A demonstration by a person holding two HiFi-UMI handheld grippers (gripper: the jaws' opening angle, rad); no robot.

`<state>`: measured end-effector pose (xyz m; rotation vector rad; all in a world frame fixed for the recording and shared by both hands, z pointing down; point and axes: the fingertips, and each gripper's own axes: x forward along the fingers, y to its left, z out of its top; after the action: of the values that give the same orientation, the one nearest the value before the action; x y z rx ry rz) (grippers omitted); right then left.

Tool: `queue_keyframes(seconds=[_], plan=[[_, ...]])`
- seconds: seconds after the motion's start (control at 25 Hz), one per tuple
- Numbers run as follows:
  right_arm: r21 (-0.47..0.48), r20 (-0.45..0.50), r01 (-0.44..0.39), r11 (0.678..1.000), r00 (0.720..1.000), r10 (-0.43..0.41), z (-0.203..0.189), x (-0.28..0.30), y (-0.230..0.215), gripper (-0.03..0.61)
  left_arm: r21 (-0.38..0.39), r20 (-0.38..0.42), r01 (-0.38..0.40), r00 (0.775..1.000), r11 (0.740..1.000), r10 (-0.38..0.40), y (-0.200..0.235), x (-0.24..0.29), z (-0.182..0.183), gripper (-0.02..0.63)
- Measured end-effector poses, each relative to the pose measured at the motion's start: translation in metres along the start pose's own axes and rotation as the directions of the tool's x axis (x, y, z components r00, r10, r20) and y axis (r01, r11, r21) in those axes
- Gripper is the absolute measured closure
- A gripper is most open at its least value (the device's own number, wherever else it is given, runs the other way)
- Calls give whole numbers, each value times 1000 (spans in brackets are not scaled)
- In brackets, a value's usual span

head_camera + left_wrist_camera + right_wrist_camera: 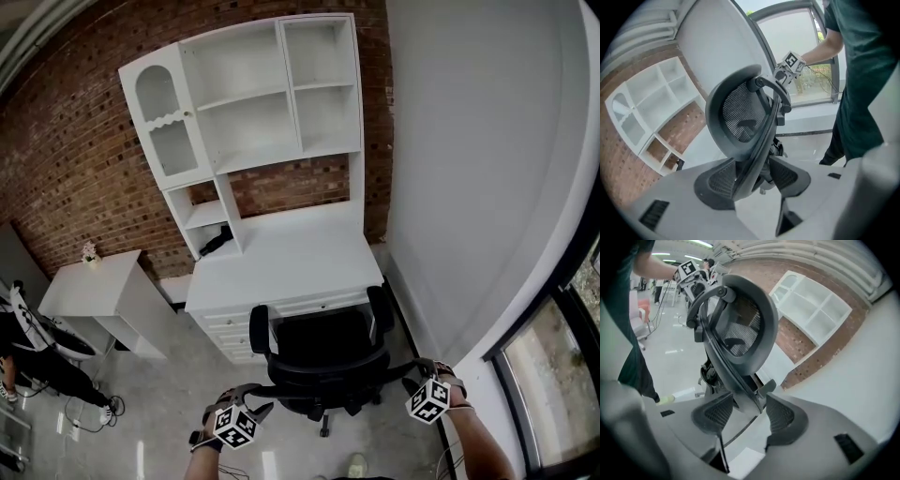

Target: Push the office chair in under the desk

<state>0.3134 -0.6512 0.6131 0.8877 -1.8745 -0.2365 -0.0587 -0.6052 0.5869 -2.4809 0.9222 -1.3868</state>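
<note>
**Head view.** The office chair [323,361] is at the white desk [281,258]. Its seat is in the kneehole and its backrest stands out over the floor [159,412]. The grey wall [469,187] is close along the desk's right edge. There is open floor to the left, up to a low white cabinet [103,291]. The left gripper [255,405] and right gripper [412,382] flank the backrest, each just clear of it. The chair base is mostly hidden under the seat, and both forearms are cut off by the bottom edge.

**Left gripper view.** The jaws are spread wide and hold nothing. The mesh backrest shows beyond the gap, and neither pad [717,183] presses on it.

**Right gripper view.** The jaws are likewise wide and empty. The backrest spine lines up with the gap but is beyond the pads [785,420]. The lower chair is hard to make out behind the gripper body.
</note>
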Motion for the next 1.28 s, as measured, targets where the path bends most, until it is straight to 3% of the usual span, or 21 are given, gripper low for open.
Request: queue_keyframes(seconds=[0.12, 0.28, 0.44, 0.6, 0.76, 1.0, 1.12, 1.28], plan=[[95, 55, 10, 995, 998, -15, 20, -18, 2, 400, -87, 77, -12, 997, 996, 19, 0, -14, 16, 403], [204, 147, 0, 979, 989, -30, 49, -39, 7, 433, -245, 195, -37, 977, 969, 87, 5, -31, 43, 460], [289, 225, 9, 957, 971, -77, 74, -57, 8, 469, -380, 292, -21, 946, 925, 141, 8, -45, 68, 503], [376, 289, -7, 927, 951, -110, 101, -72, 6, 518, -493, 374, -15, 899, 870, 228, 24, -69, 86, 546], [436, 378, -52, 898, 917, -130, 129, -83, 5, 534, -587, 417, -7, 855, 809, 310, 41, -90, 94, 575], [523, 451, -87, 848, 872, -189, 160, -118, -20, 560, -691, 440, 36, 813, 722, 381, 64, -119, 104, 600], [544, 488, -99, 833, 845, -218, 174, -136, -30, 568, -712, 441, 41, 803, 701, 401, 72, -133, 111, 606], [572, 538, -142, 808, 808, -240, 189, -152, -40, 572, -720, 444, 35, 790, 694, 422, 80, -146, 123, 606]])
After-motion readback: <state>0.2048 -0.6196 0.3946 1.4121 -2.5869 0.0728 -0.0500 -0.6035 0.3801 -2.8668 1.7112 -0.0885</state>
